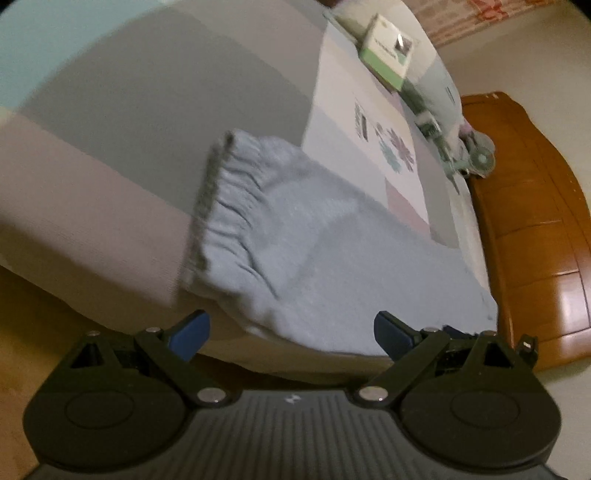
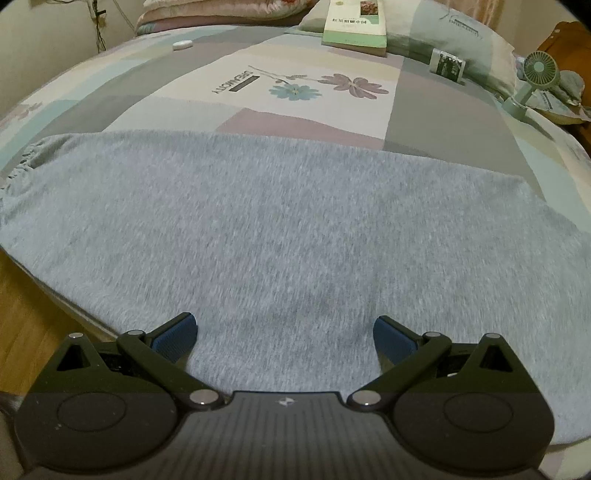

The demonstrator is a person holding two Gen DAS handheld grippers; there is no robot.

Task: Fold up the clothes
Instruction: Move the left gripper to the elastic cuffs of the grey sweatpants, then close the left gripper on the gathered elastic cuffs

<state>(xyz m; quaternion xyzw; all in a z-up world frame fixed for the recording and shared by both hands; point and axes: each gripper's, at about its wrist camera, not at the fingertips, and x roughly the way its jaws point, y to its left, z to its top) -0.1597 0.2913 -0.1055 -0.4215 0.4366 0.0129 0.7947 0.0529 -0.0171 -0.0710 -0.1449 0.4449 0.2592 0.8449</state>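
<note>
Grey garment lying flat across the near edge of the bed, elastic waistband toward the bed's left side. Left gripper and right gripper both spread wide, grasping nothing, poised over the hem nearest the bed's edge (left view motion-blurred). Likely risk: pinching one layer only, or dragging the cloth off the bed's edge, would skew the fold.

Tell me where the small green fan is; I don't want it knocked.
Right wrist view, far right: the fan stands on the bed beside the pillow, well beyond the grey garment.
</note>
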